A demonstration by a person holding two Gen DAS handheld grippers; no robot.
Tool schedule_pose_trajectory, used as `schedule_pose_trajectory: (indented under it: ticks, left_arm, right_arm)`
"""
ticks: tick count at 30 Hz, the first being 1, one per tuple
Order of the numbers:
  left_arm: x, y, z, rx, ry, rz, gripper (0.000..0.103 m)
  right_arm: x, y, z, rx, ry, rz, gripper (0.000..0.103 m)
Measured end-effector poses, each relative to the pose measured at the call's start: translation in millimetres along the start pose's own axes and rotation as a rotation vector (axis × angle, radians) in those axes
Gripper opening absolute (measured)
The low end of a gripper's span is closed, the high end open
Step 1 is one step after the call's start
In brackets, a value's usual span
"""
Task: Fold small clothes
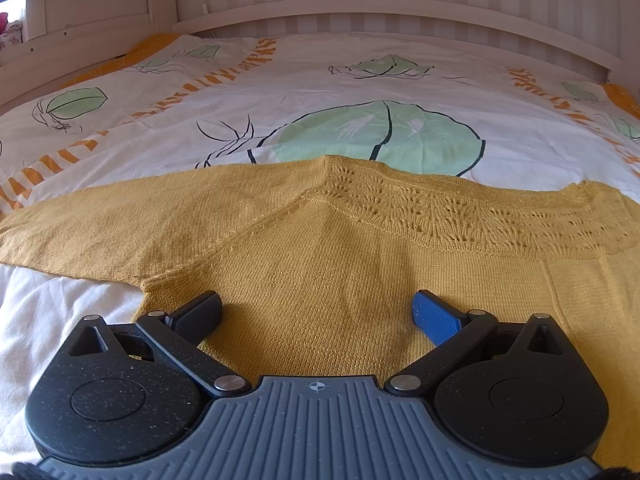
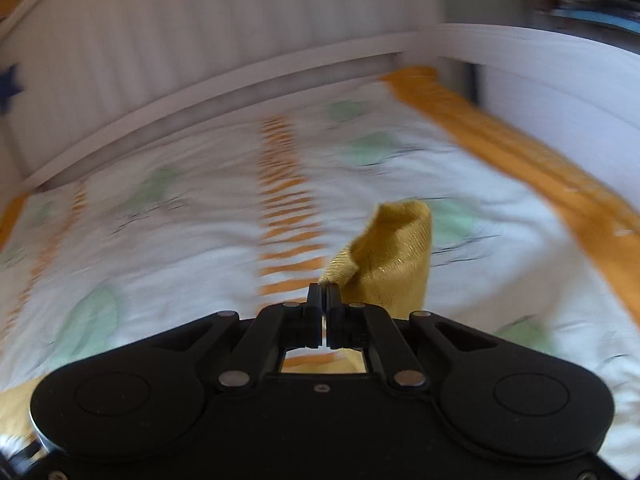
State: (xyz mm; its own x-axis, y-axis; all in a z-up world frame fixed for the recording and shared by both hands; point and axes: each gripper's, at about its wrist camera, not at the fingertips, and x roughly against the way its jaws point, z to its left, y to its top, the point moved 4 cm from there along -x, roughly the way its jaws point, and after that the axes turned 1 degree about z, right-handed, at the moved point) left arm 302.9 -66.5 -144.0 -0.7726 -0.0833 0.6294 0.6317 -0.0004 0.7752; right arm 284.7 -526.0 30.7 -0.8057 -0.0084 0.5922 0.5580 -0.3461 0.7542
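Left tool [image 1: 316,312] gaping wide, hovering over yellow knit sweater [image 1: 320,248] lying flat on bed quilt [image 1: 280,80], likely steadying the body | right tool [image 2: 324,294] clenching a sweater cuff [image 2: 388,256], lifting it clear for folding inward

The mustard sweater [image 1: 304,240] is a fine matt knit, with openwork lace around the yoke and a faint metallic glint in the ribbed cuff [image 2: 394,252]. The duvet cover [image 1: 280,80] looks like smooth, lightly creased printed cotton. The left claw [image 1: 316,312] is speckled matt black plastic with bright metal pivot pins, a ridged grey base and textured pads [image 1: 434,316]. The bed frame [image 1: 360,4] is painted, satin-smooth wood.
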Motion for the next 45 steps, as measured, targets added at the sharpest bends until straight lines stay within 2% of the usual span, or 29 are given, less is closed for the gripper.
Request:
schedule_pose_trajectory:
  ticks: [5,7,10,13,15,17,21,25,28,29,31,33,34,36,39,42,45]
  left_arm:
    - [0,0,1,0.005,-0.003,0.001,0.103]
    - [0,0,1,0.008,-0.006,0.003,0.103]
    - [0,0,2,0.014,-0.012,0.005,0.103]
    - [-1,1,2,0.017,-0.015,0.007,0.103]
    - [-1,1,2,0.018,-0.016,0.009,0.103]
    - [-1,1,2,0.017,-0.016,0.013,0.103]
    - [-2,4,1,0.008,-0.013,0.032,0.103]
    - [-1,13,1,-0.028,-0.048,0.103,0.102]
    - [8,24,4,-0.051,-0.109,0.198,0.099]
    - [14,28,4,-0.050,-0.141,0.224,0.092]
    - [30,34,1,-0.050,-0.196,0.239,0.088]
    - [50,40,-6,-0.064,-0.239,0.214,0.088]
    - [62,43,-13,-0.082,-0.270,0.196,0.088]
    - [79,47,-28,-0.114,-0.327,0.174,0.088]
    - [96,48,-54,-0.141,-0.420,0.151,0.088]
    - [102,42,-79,-0.165,-0.470,0.160,0.088]
    - [103,33,-97,-0.213,-0.460,0.139,0.088]
  right_arm:
    - [-14,-40,74,0.041,0.201,0.078,0.007]
    - [-23,-64,100,0.062,0.277,0.129,0.011]
    - [-36,-100,129,0.118,0.303,0.184,0.017]
    - [-41,-137,144,0.174,0.272,0.226,0.020]
    - [-41,-159,143,0.183,0.237,0.236,0.039]
    - [-43,-177,142,0.192,0.197,0.249,0.048]
    - [-28,-198,137,0.173,0.130,0.235,0.048]
    - [-14,-199,126,0.137,0.089,0.198,0.052]
    - [-2,-189,120,0.154,0.054,0.172,0.062]
    - [3,-185,119,0.164,0.042,0.158,0.065]
    - [15,-177,116,0.179,0.011,0.108,0.075]
    - [28,-169,113,0.191,-0.035,0.025,0.098]
    - [33,-166,111,0.196,-0.068,-0.019,0.102]
    - [39,-164,110,0.216,-0.144,-0.093,0.102]
    - [31,-168,107,0.237,-0.192,-0.091,0.102]
    - [18,-175,93,0.160,-0.178,-0.057,0.102]
    - [11,-182,77,0.100,-0.142,-0.055,0.102]
